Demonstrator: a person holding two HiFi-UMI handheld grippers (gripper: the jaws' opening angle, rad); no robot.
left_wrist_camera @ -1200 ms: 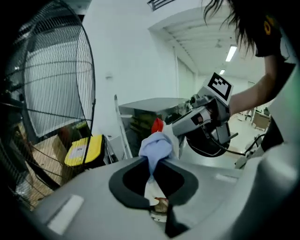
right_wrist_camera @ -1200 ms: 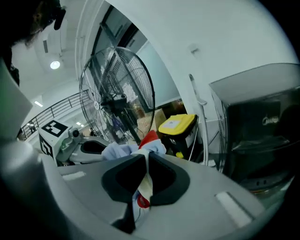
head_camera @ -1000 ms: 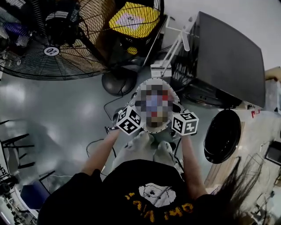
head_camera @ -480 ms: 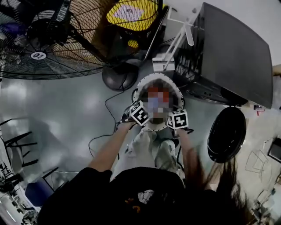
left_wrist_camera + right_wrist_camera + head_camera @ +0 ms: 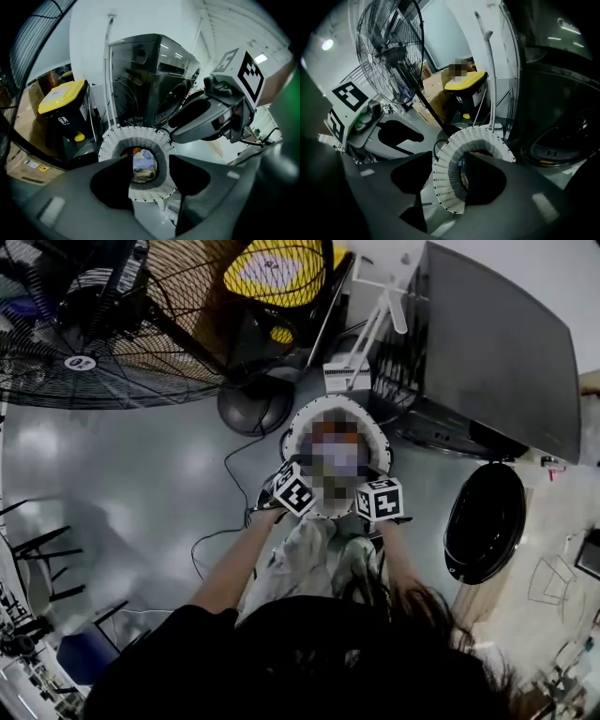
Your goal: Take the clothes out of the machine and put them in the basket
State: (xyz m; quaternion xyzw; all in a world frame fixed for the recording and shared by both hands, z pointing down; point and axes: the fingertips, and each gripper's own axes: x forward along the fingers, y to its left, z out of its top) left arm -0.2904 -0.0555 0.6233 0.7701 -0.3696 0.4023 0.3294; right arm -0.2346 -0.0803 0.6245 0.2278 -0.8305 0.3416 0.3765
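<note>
A white slatted basket [image 5: 292, 427] stands on the floor in front of the dark washing machine [image 5: 487, 343], whose round door [image 5: 483, 521] hangs open. Clothes [image 5: 143, 164] in blue, white and orange lie inside the basket. My left gripper [image 5: 298, 486] hovers over its near left rim, open and empty [image 5: 149, 164]. My right gripper [image 5: 375, 493] is at the near right rim. Its jaws have just been opening and hold nothing; only the basket wall [image 5: 447, 178] shows through their gap [image 5: 447, 161]. Each gripper shows in the other's view.
A large floor fan [image 5: 94, 324] with a round base [image 5: 253, 409] stands to the left. A yellow-lidded black bin [image 5: 277, 277] is behind the basket. Cables [image 5: 230, 470] trail on the grey floor. A white pipe frame [image 5: 110, 70] rises beside the machine.
Both grippers have come down toward the basket's near rim, their marker cubes now smaller and closer together. Over the last half second they barely moved.
</note>
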